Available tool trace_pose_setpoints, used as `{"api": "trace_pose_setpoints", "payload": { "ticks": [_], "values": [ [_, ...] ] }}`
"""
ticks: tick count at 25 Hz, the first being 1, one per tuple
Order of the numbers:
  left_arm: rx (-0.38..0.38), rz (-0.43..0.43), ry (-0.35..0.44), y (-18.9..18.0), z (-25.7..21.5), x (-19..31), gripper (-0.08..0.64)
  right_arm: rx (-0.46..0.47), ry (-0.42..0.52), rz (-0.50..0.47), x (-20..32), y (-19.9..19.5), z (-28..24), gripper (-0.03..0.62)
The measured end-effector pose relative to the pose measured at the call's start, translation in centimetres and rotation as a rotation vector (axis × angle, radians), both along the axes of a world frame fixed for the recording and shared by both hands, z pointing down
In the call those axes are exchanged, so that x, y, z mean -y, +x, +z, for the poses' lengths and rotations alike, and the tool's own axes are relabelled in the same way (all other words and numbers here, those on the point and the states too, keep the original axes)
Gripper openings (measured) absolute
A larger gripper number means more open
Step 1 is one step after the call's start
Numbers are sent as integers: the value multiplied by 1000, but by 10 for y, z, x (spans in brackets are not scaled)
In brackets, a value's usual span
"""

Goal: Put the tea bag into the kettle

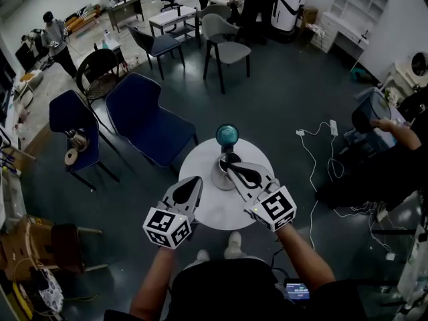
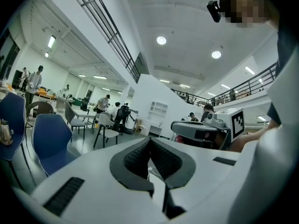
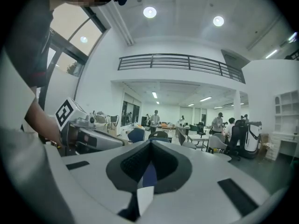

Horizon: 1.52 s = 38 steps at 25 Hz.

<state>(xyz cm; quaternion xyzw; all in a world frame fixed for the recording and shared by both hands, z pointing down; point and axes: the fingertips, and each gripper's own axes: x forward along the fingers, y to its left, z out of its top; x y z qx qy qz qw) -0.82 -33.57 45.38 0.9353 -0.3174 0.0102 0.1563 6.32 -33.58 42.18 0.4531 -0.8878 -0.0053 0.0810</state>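
Holding my right gripper just over the squat grey metal kettle on the round white table, I have its jaws pinched on the thin white-and-blue paper tea bag. My left gripper hovers beside it, jaws together on nothing. The drop, I judge, wants the tips centred over the kettle's mouth and lowered before I release.

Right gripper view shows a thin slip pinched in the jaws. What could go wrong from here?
1. The right gripper pinches only a thin blue-and-white slip, probably the tea bag. Such a slim hold may slip before release.
2. In the head view that gripper covers the mouth of the kettle, so the drop is aimed partly blind and could land on the table.
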Motion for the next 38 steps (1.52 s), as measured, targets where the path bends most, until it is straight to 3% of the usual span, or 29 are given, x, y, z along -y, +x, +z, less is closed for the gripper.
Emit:
{"api": "trace_pose_setpoints", "payload": {
  "ticks": [5, 18, 38],
  "values": [
    [-21, 45, -9, 1, -2, -21, 15, 66, 51, 11, -26, -3, -14, 17],
    [-65, 126, 2, -7, -18, -59, 15, 27, 52, 97, -73, -19, -17, 18],
    [-21, 197, 85, -49, -27, -113, 15, 67, 67, 146, -119, -70, -19, 18]
  ]
}}
